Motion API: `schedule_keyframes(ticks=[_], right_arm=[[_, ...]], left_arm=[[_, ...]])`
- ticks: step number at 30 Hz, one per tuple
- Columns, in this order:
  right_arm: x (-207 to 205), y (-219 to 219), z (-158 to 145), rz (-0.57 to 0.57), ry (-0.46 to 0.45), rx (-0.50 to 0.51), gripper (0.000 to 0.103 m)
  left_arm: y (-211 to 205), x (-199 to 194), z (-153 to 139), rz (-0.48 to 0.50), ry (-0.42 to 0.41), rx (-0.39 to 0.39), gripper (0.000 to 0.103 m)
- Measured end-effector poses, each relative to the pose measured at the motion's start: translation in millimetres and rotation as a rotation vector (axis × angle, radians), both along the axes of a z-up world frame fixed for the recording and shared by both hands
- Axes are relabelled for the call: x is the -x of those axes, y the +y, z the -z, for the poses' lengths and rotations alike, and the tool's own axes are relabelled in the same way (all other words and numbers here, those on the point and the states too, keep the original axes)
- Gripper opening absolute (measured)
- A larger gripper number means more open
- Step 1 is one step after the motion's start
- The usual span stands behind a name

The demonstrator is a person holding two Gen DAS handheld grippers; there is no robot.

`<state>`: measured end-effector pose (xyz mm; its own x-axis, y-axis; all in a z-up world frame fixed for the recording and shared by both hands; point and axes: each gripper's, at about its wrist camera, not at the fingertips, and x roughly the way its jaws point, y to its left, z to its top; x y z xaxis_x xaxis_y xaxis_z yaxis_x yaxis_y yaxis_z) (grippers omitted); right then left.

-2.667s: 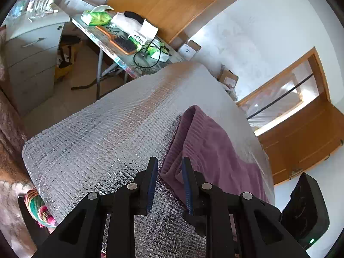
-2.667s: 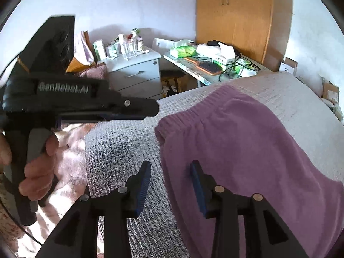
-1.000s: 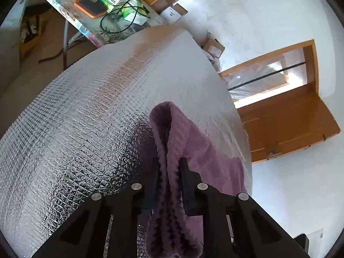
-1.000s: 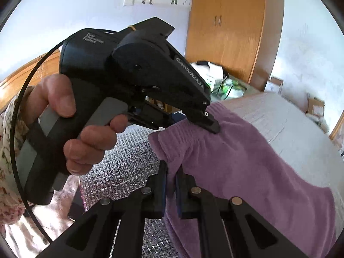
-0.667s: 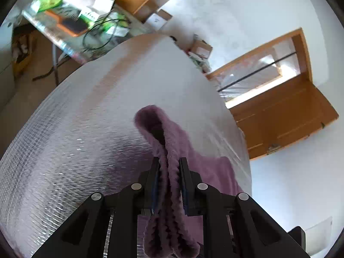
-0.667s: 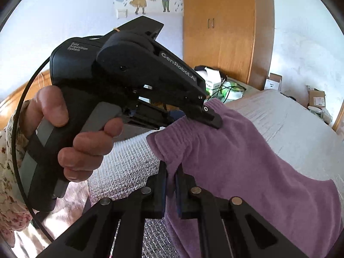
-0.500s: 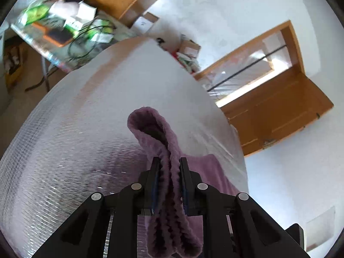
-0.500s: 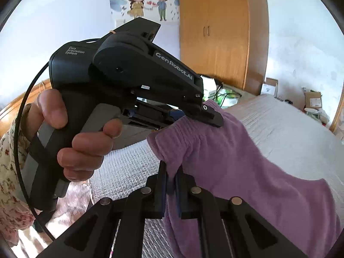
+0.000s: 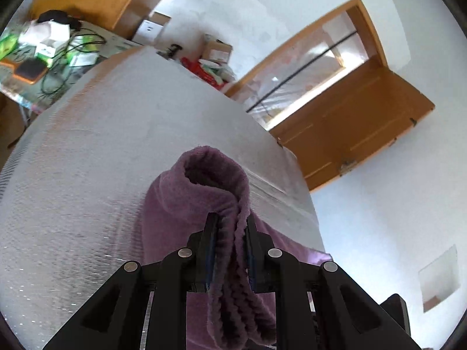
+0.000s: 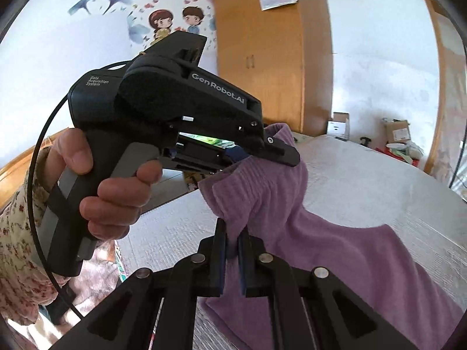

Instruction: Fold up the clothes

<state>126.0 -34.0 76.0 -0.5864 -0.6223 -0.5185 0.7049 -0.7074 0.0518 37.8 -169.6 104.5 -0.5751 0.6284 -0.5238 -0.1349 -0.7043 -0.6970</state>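
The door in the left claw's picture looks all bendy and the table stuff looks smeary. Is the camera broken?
No. In the left wrist view the fisheye lens bends the wooden door near the edge, and the cluttered table is smeared, probably by motion; the purple garment in the left claw stays sharp. In the right wrist view the wardrobe bows too, and black corners frame the picture.

The bed (image 9: pixel 87 151) is covered by a silver quilted sheet (image 10: pixel 379 180) with a fine grid texture. A purple garment (image 10: pixel 364 262) lies directly on this sheet at its lower part (its upper edge is raised clear of the surface). The sheet around it is bare.
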Motion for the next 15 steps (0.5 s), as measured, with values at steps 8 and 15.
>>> schedule_keyframes(ticks=[8, 15], right_arm=[[1.4, 34.2, -7.3, 0.064, 0.004, 0.014, 0.007], [4.3, 62.3, -9.5, 0.128, -0.008, 0.033, 0.007]], left_arm=[[48.9, 4.1, -9.0, 0.091, 0.009, 0.018, 0.018], [86.4, 12.5, -10.3, 0.159, -0.001, 0.041, 0.018]])
